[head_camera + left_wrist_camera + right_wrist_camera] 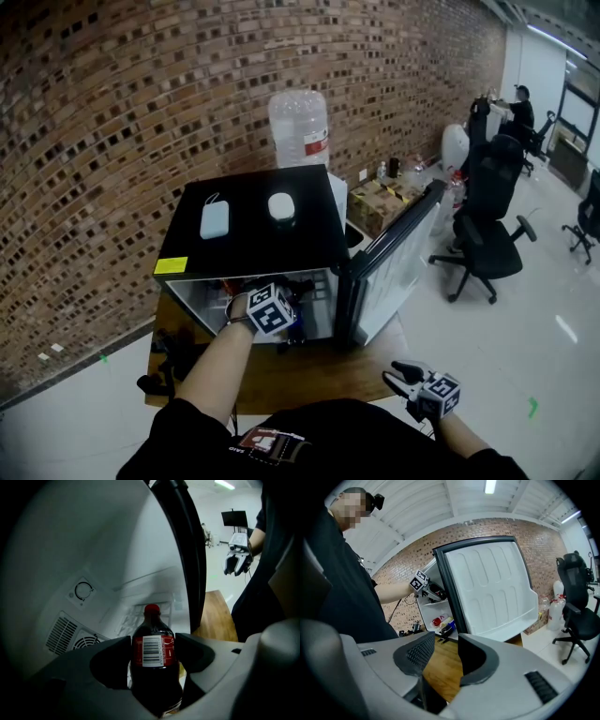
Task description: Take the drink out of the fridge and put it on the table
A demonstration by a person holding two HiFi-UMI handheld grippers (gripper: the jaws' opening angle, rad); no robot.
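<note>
One cola bottle [153, 677] stands between the left gripper's [153, 645] two fingers [110, 665].

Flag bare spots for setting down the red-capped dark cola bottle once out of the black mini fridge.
Free: the wooden tabletop strip in front of the black mini fridge, beside its white-lined open door. Crowded: black clutter at the table's left edge; the fridge top holds a pale blue pad and a white round object.

Clear water jug [298, 127] by brick wall [112, 112], black office chair [487, 220]
</note>
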